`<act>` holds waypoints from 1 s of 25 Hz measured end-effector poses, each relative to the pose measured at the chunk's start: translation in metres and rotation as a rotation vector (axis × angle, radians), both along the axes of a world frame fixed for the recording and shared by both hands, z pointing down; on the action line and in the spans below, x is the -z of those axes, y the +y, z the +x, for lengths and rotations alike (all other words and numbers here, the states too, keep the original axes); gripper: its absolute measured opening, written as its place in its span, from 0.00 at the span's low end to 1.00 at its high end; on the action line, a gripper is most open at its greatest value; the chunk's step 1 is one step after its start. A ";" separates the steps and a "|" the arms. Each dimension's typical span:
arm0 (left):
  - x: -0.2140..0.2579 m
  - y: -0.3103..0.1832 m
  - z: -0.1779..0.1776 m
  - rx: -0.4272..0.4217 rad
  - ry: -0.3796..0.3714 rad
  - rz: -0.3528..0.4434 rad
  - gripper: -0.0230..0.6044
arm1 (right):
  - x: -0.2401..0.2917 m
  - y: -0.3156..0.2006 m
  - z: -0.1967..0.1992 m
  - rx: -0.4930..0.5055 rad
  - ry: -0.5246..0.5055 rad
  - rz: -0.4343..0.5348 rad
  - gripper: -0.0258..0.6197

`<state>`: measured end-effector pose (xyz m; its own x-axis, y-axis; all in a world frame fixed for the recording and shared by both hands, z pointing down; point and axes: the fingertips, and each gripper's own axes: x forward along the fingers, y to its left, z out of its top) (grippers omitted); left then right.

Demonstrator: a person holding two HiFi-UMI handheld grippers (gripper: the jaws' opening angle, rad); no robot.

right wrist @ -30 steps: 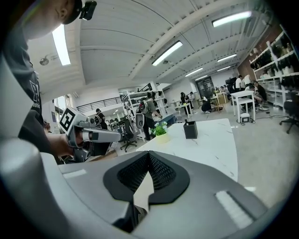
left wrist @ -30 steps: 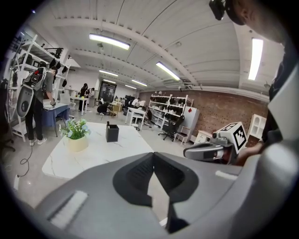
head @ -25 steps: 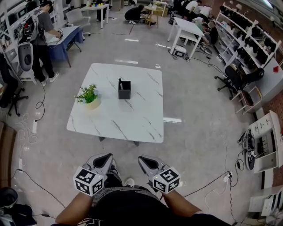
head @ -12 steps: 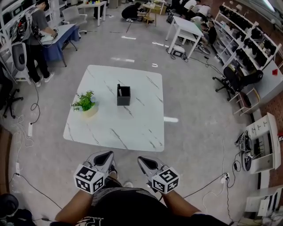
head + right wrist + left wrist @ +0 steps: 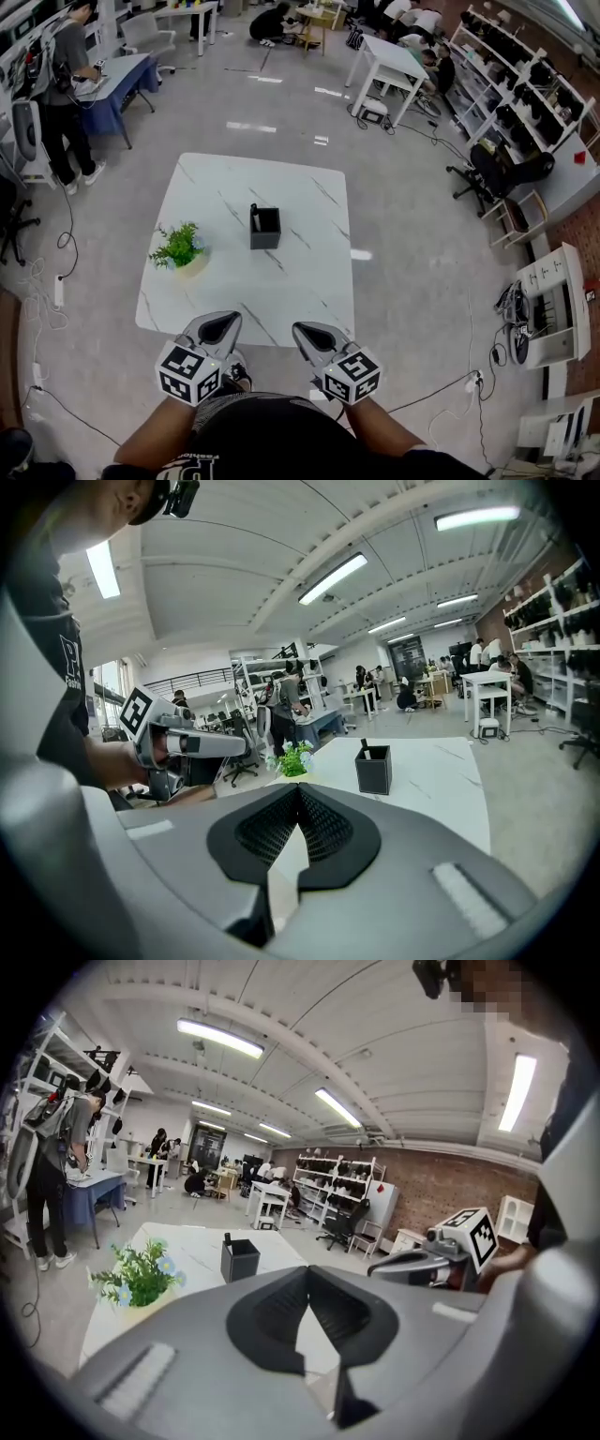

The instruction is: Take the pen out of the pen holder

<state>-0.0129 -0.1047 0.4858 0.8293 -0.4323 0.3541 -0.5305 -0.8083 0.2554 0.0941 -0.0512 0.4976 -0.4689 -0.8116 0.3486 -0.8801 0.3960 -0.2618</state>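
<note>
Grey polished floor (image 5: 422, 187) surrounds the white marble-veined square tabletop (image 5: 281, 277) in the head view. The black square pen holder (image 5: 265, 230) stands near its middle, and the dark pen (image 5: 254, 217) is upright in the holder's left corner. A small green potted plant (image 5: 178, 248) sits left of the holder. Your left tool (image 5: 222, 322) and right tool (image 5: 307, 331) hover side by side, well short of the holder.

In the left gripper view, your left tool's jaws meet at the tips with nothing between them, and the holder (image 5: 240, 1260) is ahead to the left.

In the right gripper view, your right tool's jaws are likewise together and empty, with the holder (image 5: 373, 771) ahead to the right.
</note>
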 end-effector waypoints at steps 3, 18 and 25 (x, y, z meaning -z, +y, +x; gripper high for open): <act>0.000 -0.025 -0.002 -0.017 0.000 0.002 0.13 | 0.002 -0.024 -0.003 -0.012 0.010 0.001 0.04; -0.016 -0.106 -0.013 -0.097 0.009 -0.013 0.13 | 0.008 -0.108 -0.020 -0.068 0.056 0.031 0.04; -0.018 -0.114 -0.008 -0.093 -0.001 -0.021 0.13 | 0.015 -0.129 -0.010 -0.065 0.081 0.059 0.04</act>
<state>-0.0213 -0.2184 0.5035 0.8650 -0.3462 0.3633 -0.4540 -0.8483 0.2726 0.0844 -0.1806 0.4824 -0.3864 -0.8598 0.3338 -0.9219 0.3496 -0.1667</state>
